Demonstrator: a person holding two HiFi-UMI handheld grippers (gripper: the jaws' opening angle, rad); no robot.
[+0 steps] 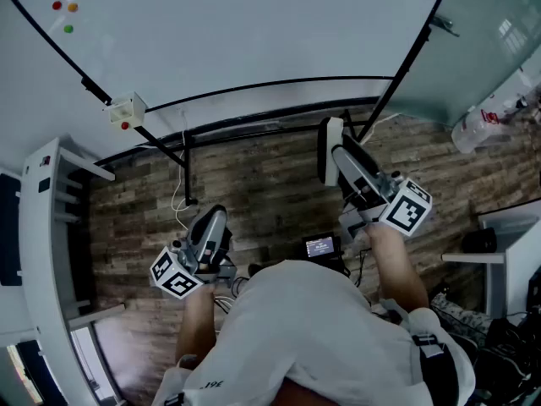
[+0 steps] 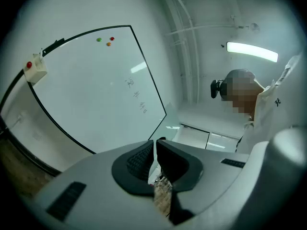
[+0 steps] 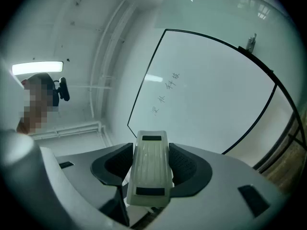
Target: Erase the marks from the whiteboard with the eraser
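Observation:
The whiteboard [image 1: 254,32] in its black frame fills the top of the head view. Faint handwritten marks [image 3: 167,92] show on it in the right gripper view, and the same marks [image 2: 136,92] appear in the left gripper view. My right gripper [image 1: 331,146] is raised toward the board's bottom edge and is shut on a white eraser [image 3: 150,169], which stands lengthwise between the jaws. The eraser [image 1: 328,149] is short of the board. My left gripper [image 1: 210,227] hangs lower at the left, its jaws [image 2: 154,150] shut with nothing between them.
Red, orange and green magnets [image 1: 64,13] sit at the board's upper left. A small white box with a red button [image 1: 127,110] is fixed to the frame. White shelving [image 1: 46,244] stands at the left, a plastic bag [image 1: 483,127] and a desk [image 1: 507,227] at the right.

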